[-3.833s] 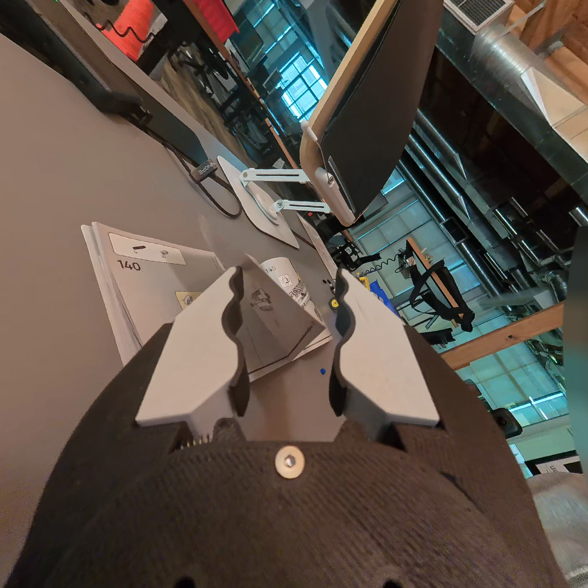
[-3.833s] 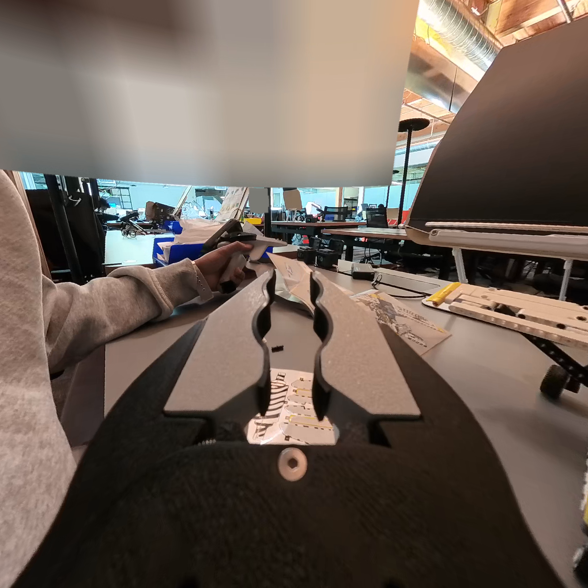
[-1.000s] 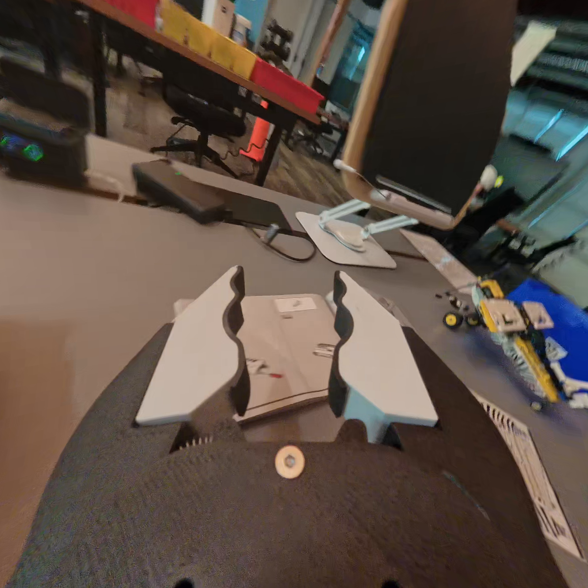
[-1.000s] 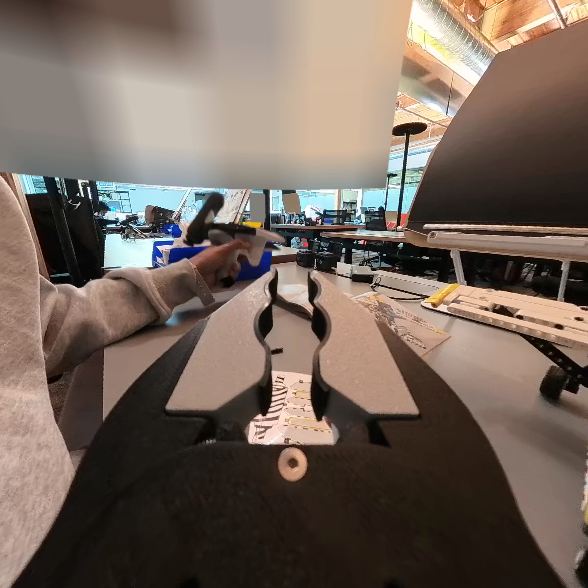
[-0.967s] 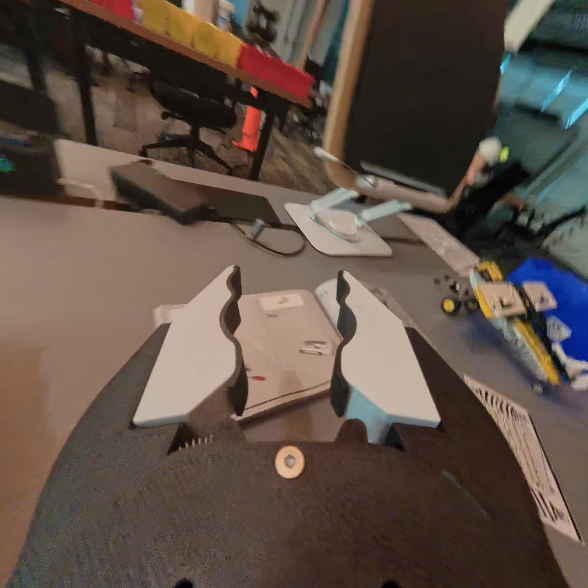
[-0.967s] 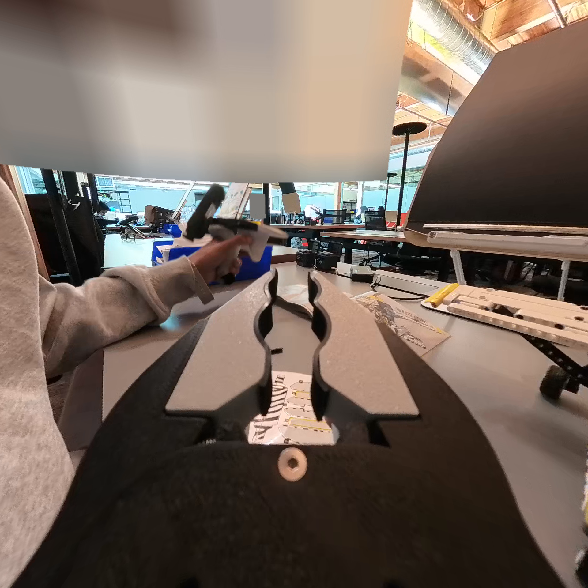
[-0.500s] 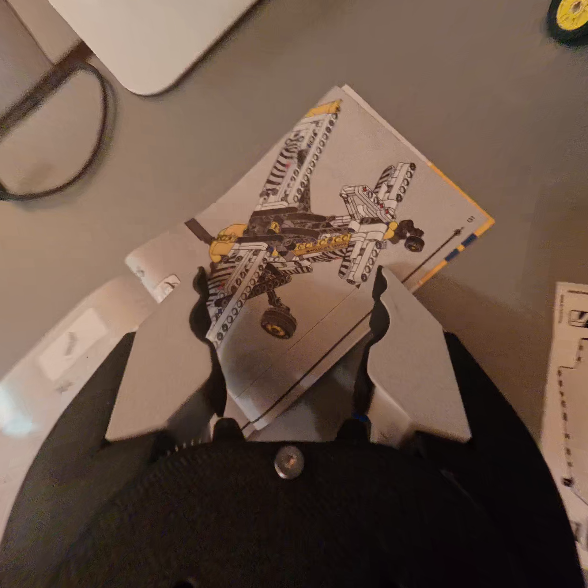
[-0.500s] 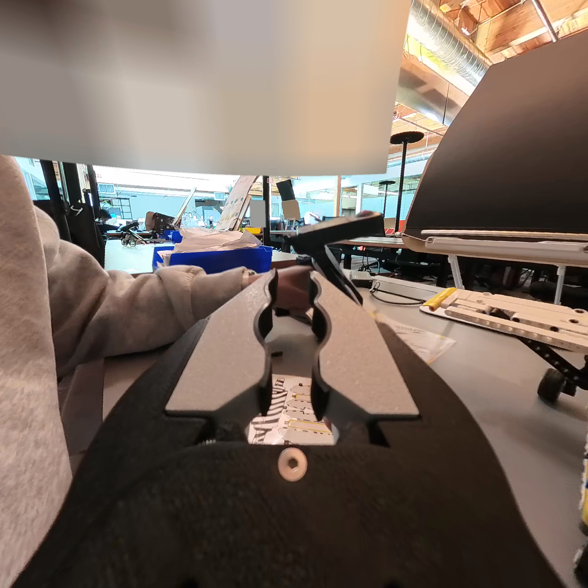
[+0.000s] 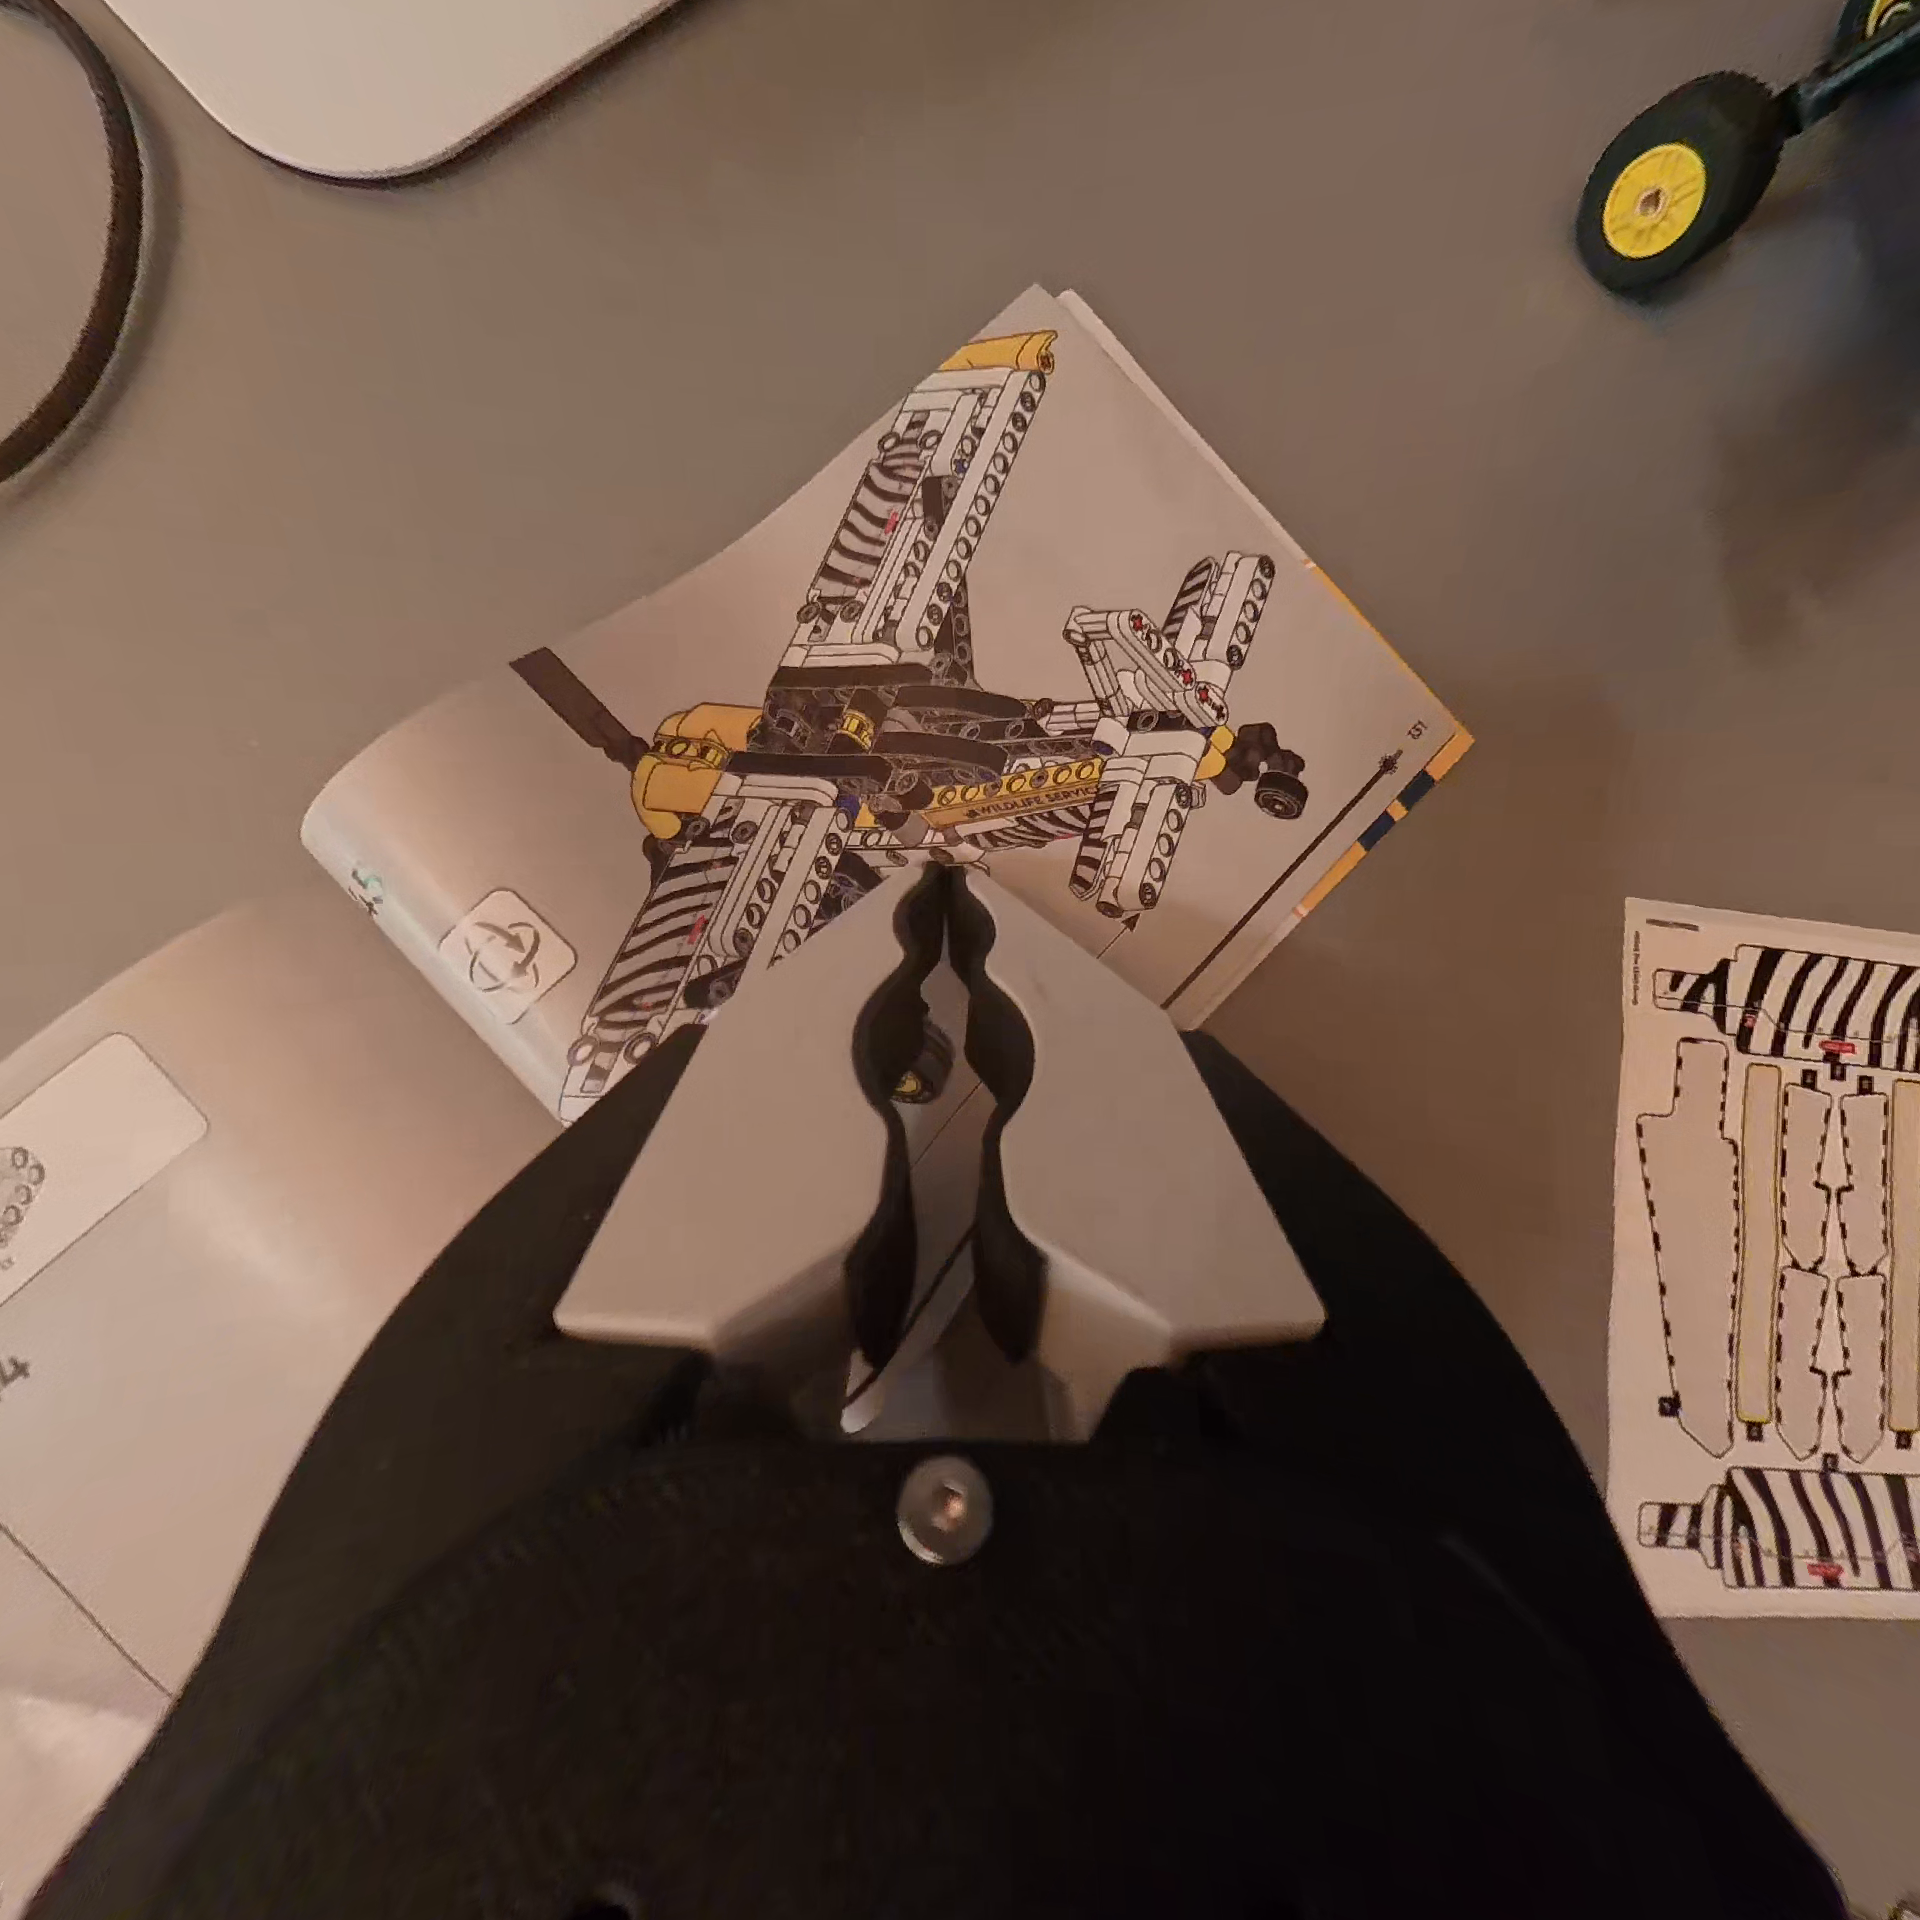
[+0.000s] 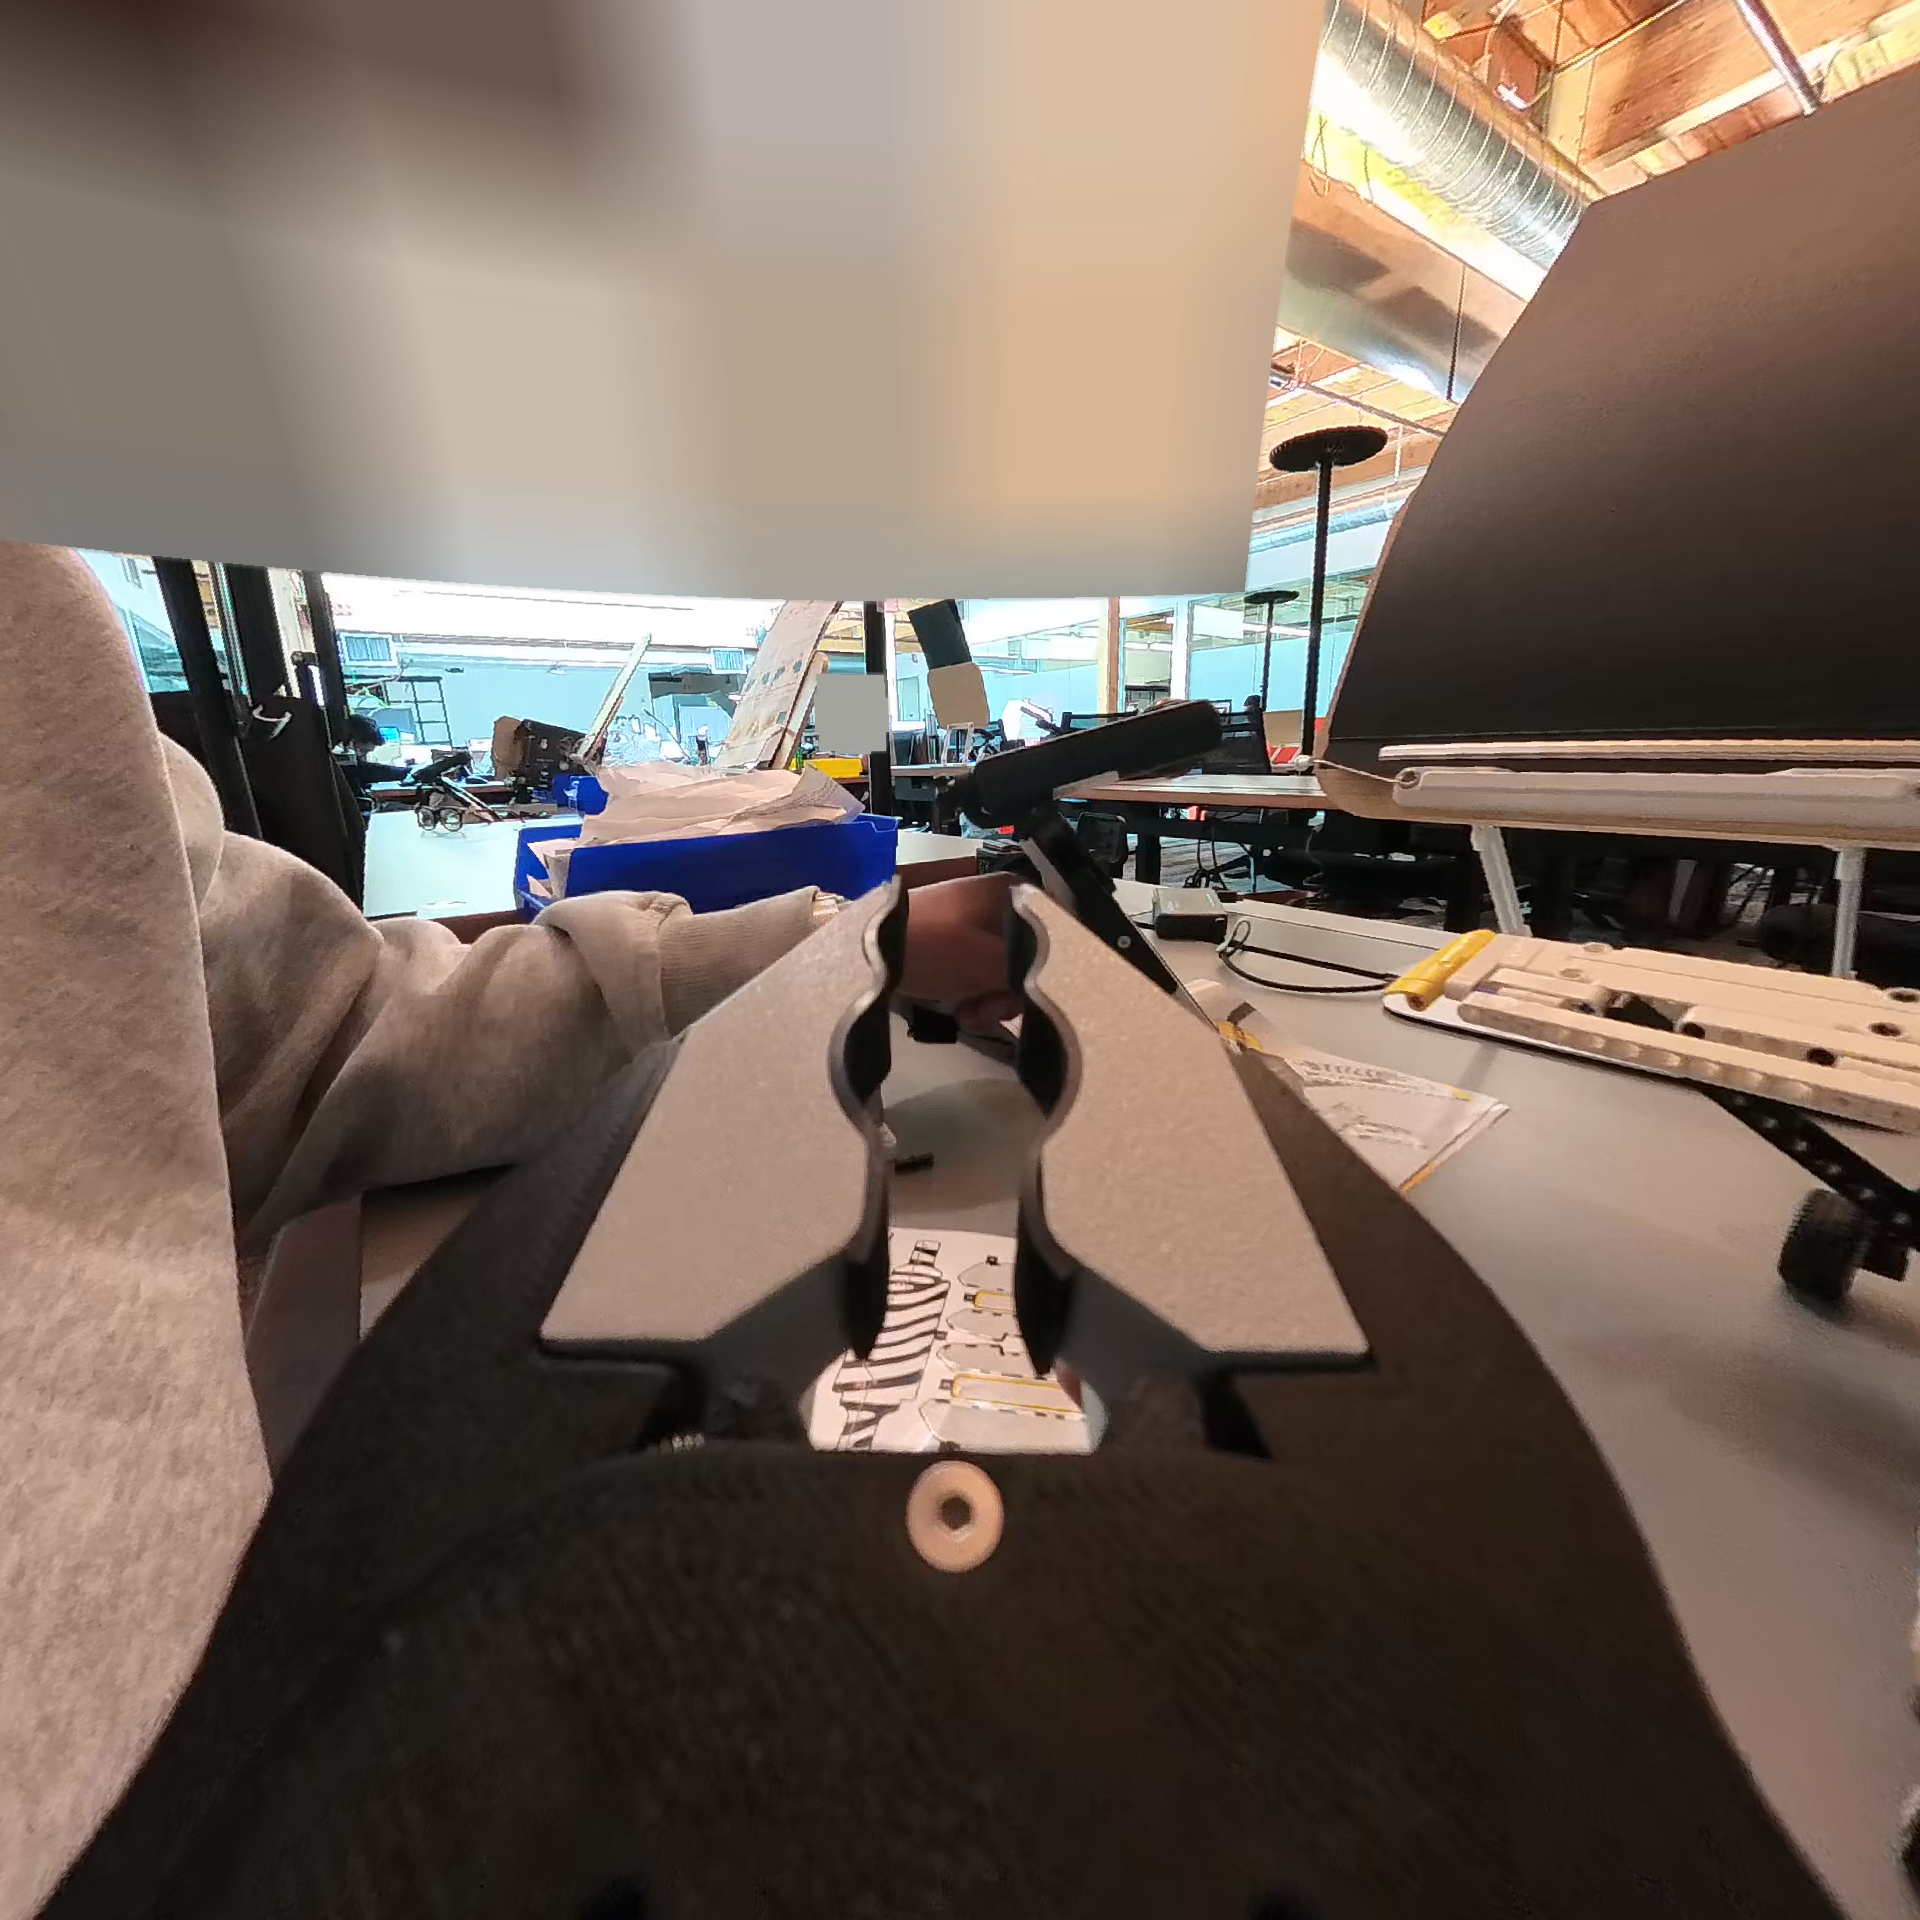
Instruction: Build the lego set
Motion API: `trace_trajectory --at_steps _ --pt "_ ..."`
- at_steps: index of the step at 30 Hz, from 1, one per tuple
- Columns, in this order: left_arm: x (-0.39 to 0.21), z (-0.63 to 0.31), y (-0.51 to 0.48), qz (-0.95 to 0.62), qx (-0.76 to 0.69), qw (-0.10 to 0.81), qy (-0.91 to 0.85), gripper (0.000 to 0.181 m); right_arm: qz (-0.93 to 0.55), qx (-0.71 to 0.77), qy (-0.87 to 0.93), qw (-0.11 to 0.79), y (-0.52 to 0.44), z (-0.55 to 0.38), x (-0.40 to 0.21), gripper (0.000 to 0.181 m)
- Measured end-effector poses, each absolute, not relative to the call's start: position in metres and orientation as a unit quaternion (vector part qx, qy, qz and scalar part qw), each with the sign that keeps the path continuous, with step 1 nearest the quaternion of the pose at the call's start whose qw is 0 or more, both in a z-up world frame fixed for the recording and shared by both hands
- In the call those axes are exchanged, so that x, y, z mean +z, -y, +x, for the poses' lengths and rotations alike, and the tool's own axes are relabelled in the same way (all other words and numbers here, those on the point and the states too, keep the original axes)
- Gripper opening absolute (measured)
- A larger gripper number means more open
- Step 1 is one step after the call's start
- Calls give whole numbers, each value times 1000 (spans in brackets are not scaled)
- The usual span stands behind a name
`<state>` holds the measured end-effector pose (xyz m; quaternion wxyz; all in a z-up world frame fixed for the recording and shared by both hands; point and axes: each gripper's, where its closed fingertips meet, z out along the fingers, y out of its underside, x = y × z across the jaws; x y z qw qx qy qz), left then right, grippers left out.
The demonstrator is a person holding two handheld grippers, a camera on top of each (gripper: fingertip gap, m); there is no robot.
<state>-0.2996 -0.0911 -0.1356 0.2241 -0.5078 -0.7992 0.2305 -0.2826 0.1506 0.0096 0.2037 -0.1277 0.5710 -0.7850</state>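
Note:
The instruction booklet (image 9: 1039, 644) lies open on the grey table, showing a picture of a zebra-striped plane. My left gripper (image 9: 943, 883) points down at it, shut, its tips meeting on the page's middle; I cannot tell whether paper is pinched. It also shows in the right wrist view (image 10: 1224, 1018), held by a hand over the page (image 10: 1392, 1117). My right gripper (image 10: 956, 920) is open a little and empty, low over the sticker sheet (image 10: 966, 1309). The white lego plane model (image 10: 1683, 1008) stands at the right on black wheels (image 10: 1839, 1247).
A zebra-striped sticker sheet (image 9: 1787, 1247) lies right of the booklet, a yellow-hubbed wheel (image 9: 1662, 197) beyond it. A white stand base (image 9: 364, 73) and a cable (image 9: 104, 260) lie farther off. A blue bin (image 10: 727, 862), a small black piece (image 10: 914, 1161) and a grey sleeve (image 10: 416, 987) are nearby.
My left gripper has swung from looking across the table to pointing down at the booklet, moved closer, and its jaws have shut. The right gripper has barely moved.

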Motion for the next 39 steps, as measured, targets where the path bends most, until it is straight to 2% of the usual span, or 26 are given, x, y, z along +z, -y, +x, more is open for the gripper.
trace_trajectory --at_steps 6,7,9,12,14,16,18,21,22,24,29,32,35,39 --pt "-83 -300 98 -481 323 288 762 0 -130 -784 -573 201 -151 -282 9 17" --pt "-74 -302 97 -481 345 293 751 9 -130 -784 -573 201 -151 -282 9 17" --pt "-74 -308 92 -493 359 277 743 76 -130 -783 -574 202 -151 -281 10 17" --pt "-101 -317 78 -521 328 235 752 115 -131 -783 -575 201 -151 -279 11 17" --pt "-120 -312 85 -522 326 172 770 125 -130 -783 -575 201 -151 -279 11 17" --pt "-131 -301 102 -505 335 102 789 125 -130 -783 -573 202 -151 -280 11 17" --pt "-136 -301 99 -501 314 118 798 124 -128 -784 -572 203 -151 -280 11 16" --pt "-140 -301 95 -495 283 144 809 112 -127 -785 -571 205 -151 -281 11 17" --pt "-137 -300 95 -497 286 144 806 92 -127 -785 -570 205 -151 -281 11 17" --pt "-128 -300 97 -504 303 157 793 0 -126 -786 -568 208 -151 -283 11 17" --pt "-128 -292 100 -488 270 198 806 0 -123 -788 -567 209 -152 -284 12 17" --pt "-119 -281 117 -472 306 174 808 0 -122 -788 -566 209 -152 -284 12 17" --pt "-115 -264 133 -467 328 124 812 11 -122 -788 -566 209 -151 -284 12 16" --pt "-112 -252 144 -450 334 114 820 16 -123 -788 -566 209 -152 -284 12 16"
